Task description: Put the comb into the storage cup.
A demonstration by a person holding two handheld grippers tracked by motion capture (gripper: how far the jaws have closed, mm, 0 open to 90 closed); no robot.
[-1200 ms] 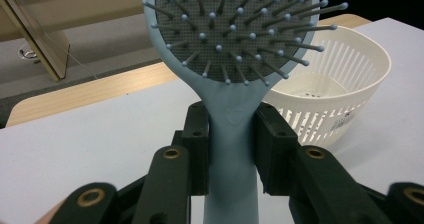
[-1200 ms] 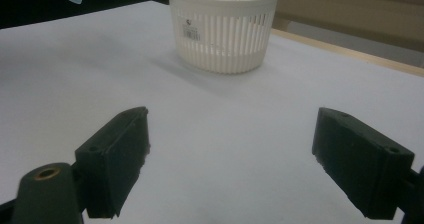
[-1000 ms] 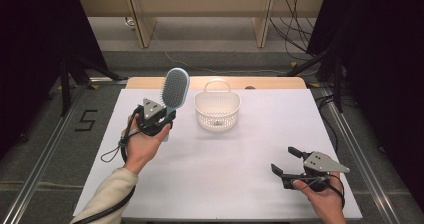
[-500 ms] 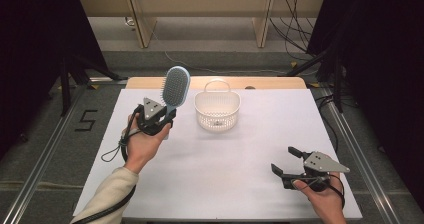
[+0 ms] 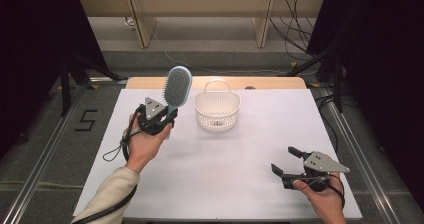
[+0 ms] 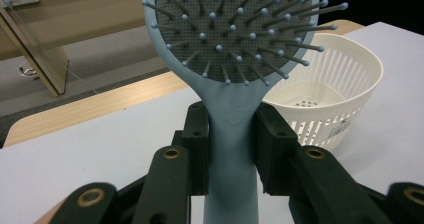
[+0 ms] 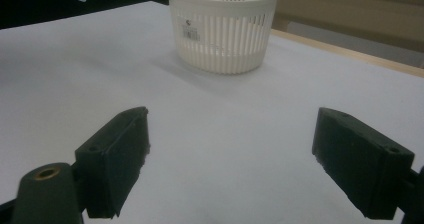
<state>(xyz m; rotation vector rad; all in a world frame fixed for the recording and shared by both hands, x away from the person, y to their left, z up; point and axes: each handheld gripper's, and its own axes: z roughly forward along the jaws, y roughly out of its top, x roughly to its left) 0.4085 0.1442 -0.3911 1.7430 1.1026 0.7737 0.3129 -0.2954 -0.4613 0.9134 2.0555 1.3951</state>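
My left gripper [image 5: 167,115] [image 6: 231,149] is shut on the handle of a light blue hairbrush [image 5: 178,87] [image 6: 235,44]. It holds the brush upright above the table's left side, with the grey bristle pad facing the camera. A white slotted basket [image 5: 217,111] [image 6: 330,91] [image 7: 222,26] with a handle stands just right of the brush and has nothing inside. Near the front right, my right gripper [image 5: 286,161] [image 7: 230,159] hovers low over the white tabletop [image 5: 220,169]. Its jaws stand wide apart with nothing between them.
The table's wooden far edge [image 5: 260,82] runs behind the basket. Beyond it lies grey floor with wooden furniture legs [image 5: 141,21] and cables. Metal rails [image 5: 45,154] flank the table, and a "5" marks the floor at left.
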